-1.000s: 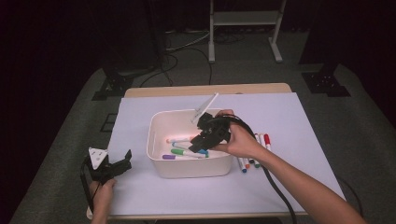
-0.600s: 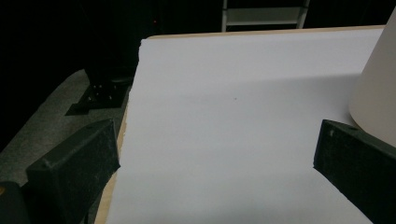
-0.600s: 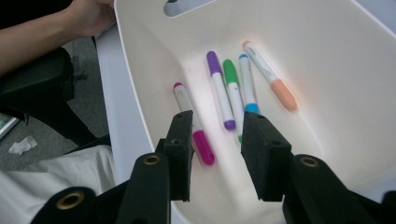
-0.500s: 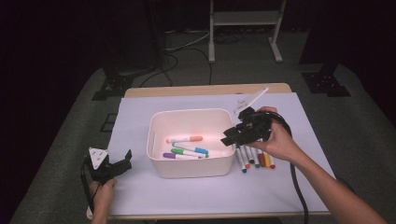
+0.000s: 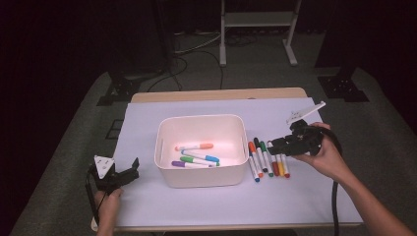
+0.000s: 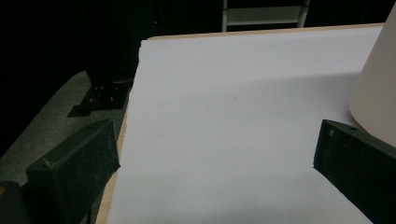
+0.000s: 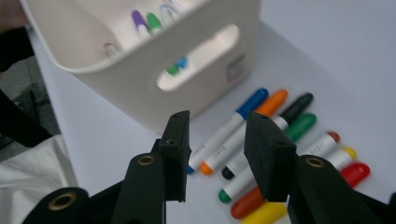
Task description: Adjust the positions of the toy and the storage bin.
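The right claw (image 5: 275, 145) hangs low over the row of markers (image 5: 268, 158) that lies on the white sheet just right of the white bin (image 5: 200, 147); its jaws stand partly apart with nothing between them and have just been opening. In the right gripper view the right claw (image 7: 215, 154) frames the blue-capped marker (image 7: 233, 123) and the orange-capped marker (image 7: 252, 126), the two nearest the bin wall, while black, green, red and yellow ones lie beyond. The left claw (image 5: 129, 169) rests near the table's left front corner, well apart from the bin, jaws wide and empty; the left gripper view shows bare sheet between them and a sliver of the bin (image 6: 377, 84) at its right edge. The step in hand appears to be the approach for the next pick: several markers (image 5: 195, 155) already lie in the bin, and the row outside awaits transfer. The next move likely calls for lowering the right claw over a single marker, aligning the jaws across its barrel, and closing without nudging its touching neighbours. Hard to make out: the count of markers in the bin, since they overlap; the far ends of the outside row, hidden in the high view by the right claw and in the right gripper view by its jaws; and the table (image 5: 216, 94) itself, covered but for its wooden edge.
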The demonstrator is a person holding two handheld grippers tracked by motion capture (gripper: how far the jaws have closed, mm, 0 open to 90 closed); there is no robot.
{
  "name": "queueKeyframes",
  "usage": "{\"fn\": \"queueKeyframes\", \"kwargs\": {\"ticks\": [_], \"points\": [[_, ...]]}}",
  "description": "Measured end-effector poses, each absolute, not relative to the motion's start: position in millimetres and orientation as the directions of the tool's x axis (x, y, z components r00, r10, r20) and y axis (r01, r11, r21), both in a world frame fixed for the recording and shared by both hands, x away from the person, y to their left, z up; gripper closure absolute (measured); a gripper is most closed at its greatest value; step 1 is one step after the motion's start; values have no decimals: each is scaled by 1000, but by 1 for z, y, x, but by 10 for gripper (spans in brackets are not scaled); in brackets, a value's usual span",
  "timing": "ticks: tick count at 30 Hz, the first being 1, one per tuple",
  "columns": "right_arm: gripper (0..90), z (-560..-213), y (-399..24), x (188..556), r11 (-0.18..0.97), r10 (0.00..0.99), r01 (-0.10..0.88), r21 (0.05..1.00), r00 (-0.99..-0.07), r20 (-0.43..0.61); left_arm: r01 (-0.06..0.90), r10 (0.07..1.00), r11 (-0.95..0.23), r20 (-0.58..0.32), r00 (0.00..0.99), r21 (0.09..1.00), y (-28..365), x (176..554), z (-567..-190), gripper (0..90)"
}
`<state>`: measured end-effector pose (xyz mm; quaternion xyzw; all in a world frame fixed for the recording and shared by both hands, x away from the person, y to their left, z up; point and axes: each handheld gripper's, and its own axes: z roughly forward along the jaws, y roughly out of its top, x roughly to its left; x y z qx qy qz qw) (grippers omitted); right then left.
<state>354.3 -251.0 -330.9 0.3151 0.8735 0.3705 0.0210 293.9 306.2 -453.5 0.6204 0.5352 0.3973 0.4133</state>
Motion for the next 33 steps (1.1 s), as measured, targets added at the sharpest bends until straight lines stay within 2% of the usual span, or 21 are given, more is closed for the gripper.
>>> {"fn": "queueKeyframes", "kwargs": {"ticks": [8, 17, 33], "points": [[594, -368, -276, 361, 489, 638, 604, 629, -740, 213, 335, 992, -89, 54, 112, 938, 306, 294, -453, 0], [592, -399, -290, 368, 474, 715, 657, 587, -676, 179, 334, 992, -87, 52, 112, 939, 306, 294, -453, 0], [615, -432, -293, 379, 438, 801, 712, 549, -586, 121, 332, 992, -88, 53, 114, 939, 306, 293, -453, 0]]}}
